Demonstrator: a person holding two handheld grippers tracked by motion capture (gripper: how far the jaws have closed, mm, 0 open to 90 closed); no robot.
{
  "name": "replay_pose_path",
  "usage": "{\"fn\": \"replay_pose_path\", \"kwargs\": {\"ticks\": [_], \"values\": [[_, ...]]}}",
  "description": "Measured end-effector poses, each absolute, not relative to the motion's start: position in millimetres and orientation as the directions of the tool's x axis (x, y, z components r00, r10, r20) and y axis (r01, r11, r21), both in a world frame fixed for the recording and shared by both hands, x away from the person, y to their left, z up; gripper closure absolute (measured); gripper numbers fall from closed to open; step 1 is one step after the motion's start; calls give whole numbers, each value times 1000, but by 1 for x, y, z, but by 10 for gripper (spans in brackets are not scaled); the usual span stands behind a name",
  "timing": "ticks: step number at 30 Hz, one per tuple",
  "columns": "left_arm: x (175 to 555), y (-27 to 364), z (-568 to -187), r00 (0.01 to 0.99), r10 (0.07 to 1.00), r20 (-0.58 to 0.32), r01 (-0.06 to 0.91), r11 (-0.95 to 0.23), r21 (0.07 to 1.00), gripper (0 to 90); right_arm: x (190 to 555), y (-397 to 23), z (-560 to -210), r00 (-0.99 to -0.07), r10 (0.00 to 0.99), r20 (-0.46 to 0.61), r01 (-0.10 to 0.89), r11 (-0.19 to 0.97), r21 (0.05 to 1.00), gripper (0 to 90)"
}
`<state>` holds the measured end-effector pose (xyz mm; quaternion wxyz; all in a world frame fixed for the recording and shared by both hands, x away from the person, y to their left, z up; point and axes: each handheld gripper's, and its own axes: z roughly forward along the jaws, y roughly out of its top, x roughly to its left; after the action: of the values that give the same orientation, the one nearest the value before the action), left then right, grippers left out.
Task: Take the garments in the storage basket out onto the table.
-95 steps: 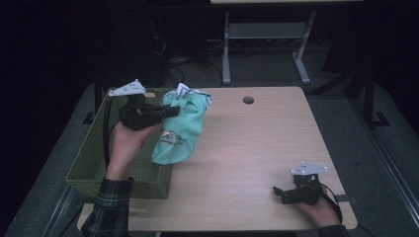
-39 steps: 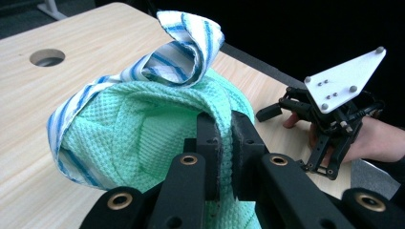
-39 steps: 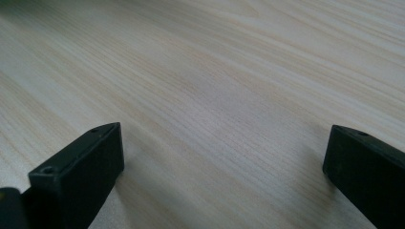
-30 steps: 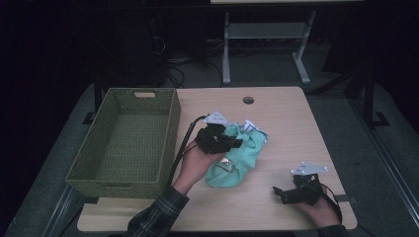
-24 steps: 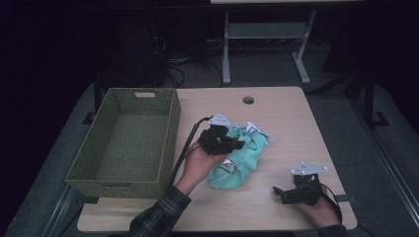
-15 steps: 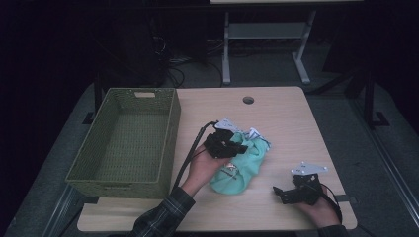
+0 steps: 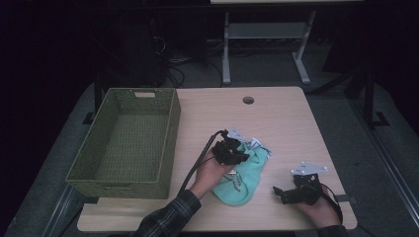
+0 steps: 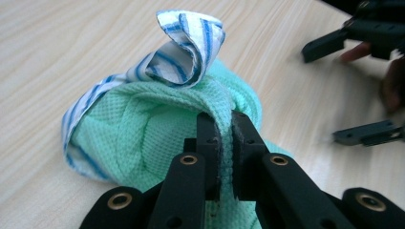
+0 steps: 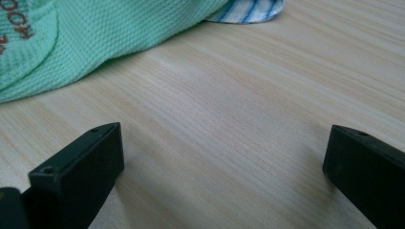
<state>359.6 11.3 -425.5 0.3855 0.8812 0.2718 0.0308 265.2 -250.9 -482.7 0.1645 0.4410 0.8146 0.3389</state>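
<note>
Item: green cloth (image 7: pixel 243 174), mesh knit, with a blue-striped white cloth (image 8: pixel 187 47) bundled in it. Lies on the table (image 7: pixel 276 118), lower centre of the high view, right of the basket (image 7: pixel 123 140) and apart from it.

Left gripper (image 7: pixel 238 157): jaws nearly closed, pinching a fold of the green cloth; seen close in the left gripper view, lower centre.

Right gripper (image 7: pixel 279 193): lower right of the high view, resting on the table, jaws wide apart and holding nothing; the cloth's edge lies just beyond them, upper left of the right gripper view.

Step, as judged: setting the bundle down on the table.

Next move, as judged: release the fold, or bring in the right gripper to take a second edge for spreading.
</note>
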Motion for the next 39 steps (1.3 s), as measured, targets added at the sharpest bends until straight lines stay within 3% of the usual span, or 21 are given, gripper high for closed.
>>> {"fn": "replay_pose_path", "kwargs": {"ticks": [13, 20, 24, 39], "values": [[362, 4, -461, 851, 509, -130, 467, -621, 629, 796, 265, -251, -483, -561, 827, 28, 604, 386, 697, 0], [360, 7, -452, 853, 503, -138, 465, -613, 639, 560, 265, -251, -483, -561, 828, 29, 605, 385, 697, 0], [358, 15, -442, 859, 494, -133, 453, -613, 648, 502, 265, -251, -483, -560, 828, 29, 605, 385, 697, 0], [339, 51, -423, 851, 522, -64, 427, -615, 662, 617, 265, -251, -483, -560, 828, 29, 605, 385, 697, 0]]}}
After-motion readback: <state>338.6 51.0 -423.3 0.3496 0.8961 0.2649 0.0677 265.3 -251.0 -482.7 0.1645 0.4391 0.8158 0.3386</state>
